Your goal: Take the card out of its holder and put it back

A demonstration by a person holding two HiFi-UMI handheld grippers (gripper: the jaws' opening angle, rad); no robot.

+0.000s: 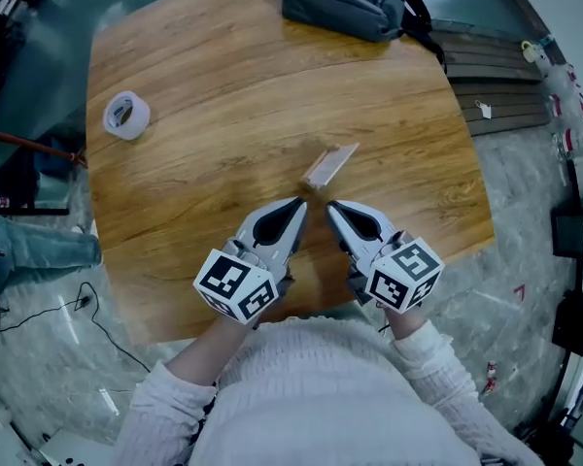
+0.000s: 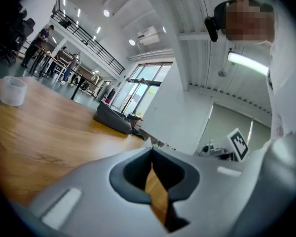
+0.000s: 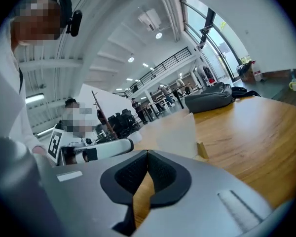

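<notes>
Desk (image 1: 223, 134): wooden, with rounded corners, seen from above in the head view.
Card holder (image 1: 328, 166): placed near the middle of the desk, slightly toward the right edge. It is tan with a pale side in the head view. In the right gripper view (image 3: 177, 132) it is seen as a pale sheet rising from the wood, with a tan piece at its foot.
Card: not told apart from the card holder in any view, so whether it sits inside cannot be judged.
Left claw (image 1: 299, 205): jaws closed tip to tip, nothing held. Only desk wood is seen through the slit behind the pads in the left gripper view (image 2: 151, 151). It is held over the near part of the desk, its tip aimed at the card holder, just short of it and not touching.
Right claw (image 1: 331, 207): jaws closed tip to tip, nothing held, as seen in the right gripper view (image 3: 148, 153). It is held beside the left claw, with the card holder just ahead of the tip and clear of it.
Claw tips: angled inward toward each other, close but apart.
Tape roll (image 1: 126, 116): laid near the left edge, toward the far left corner, well apart from the card holder.
Bag (image 1: 345, 3): dark grey, laid at the far edge toward the far right corner.
Sleeves (image 1: 301, 386): pale knit, seen at the near edge behind both claws.
</notes>
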